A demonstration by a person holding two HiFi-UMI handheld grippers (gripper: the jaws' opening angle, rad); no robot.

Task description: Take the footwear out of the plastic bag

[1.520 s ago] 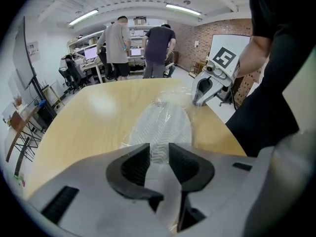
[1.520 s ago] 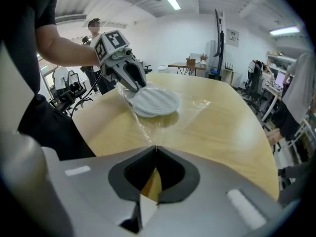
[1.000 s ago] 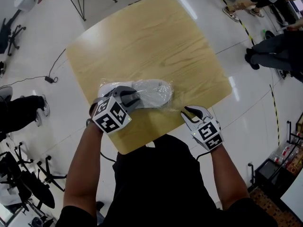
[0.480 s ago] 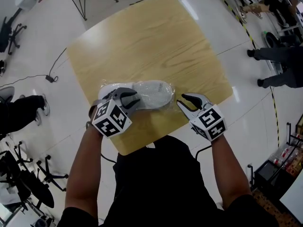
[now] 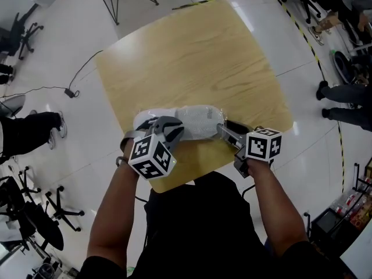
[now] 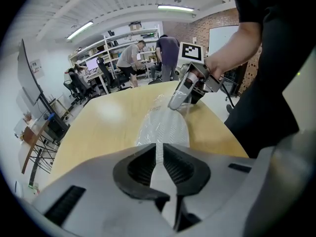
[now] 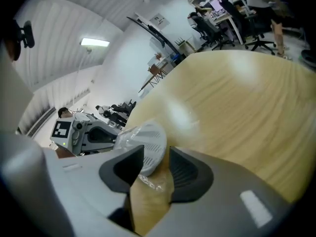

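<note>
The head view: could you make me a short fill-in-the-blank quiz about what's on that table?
1. The white footwear lies inside a clear ____ bag.
2. The bag rests on a ____ table.
3. One end of the footwear is between the jaws of the left hand-held gripper, the other between those of the ____ one.
Missing words: plastic, wooden, right.
The left jaws are closing on the footwear; the right hand-held gripper is opening its jaws.
</note>
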